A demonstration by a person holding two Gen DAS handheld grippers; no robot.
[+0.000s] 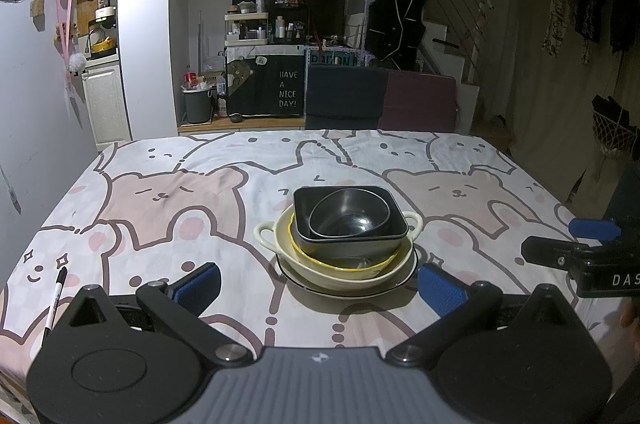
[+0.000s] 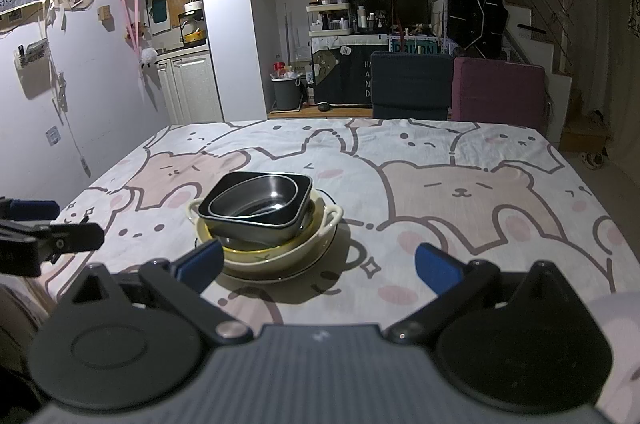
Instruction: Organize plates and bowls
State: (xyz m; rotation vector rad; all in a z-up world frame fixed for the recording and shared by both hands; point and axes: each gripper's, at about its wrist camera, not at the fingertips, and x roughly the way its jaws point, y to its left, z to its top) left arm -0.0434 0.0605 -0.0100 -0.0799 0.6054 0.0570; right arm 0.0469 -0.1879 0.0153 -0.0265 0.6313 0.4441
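A stack of dishes stands mid-table. A round black bowl (image 1: 350, 218) sits inside a square black bowl (image 1: 348, 238), which sits in a yellow-rimmed bowl (image 1: 344, 264), inside a cream two-handled bowl (image 1: 272, 236), on a flat plate (image 1: 404, 282). In the right wrist view the stack shows with the black square bowl (image 2: 260, 220) on top of the cream bowl (image 2: 280, 258). My left gripper (image 1: 320, 288) is open and empty just in front of the stack. My right gripper (image 2: 320, 264) is open and empty, to the right of the stack and nearer me.
A black pen (image 1: 56, 298) lies near the table's front left edge. The table wears a bear-print cloth (image 1: 168, 192). A dark chair (image 1: 344, 96) and a maroon chair (image 1: 420, 100) stand at the far edge. The other gripper shows at the right of the left wrist view (image 1: 580, 252).
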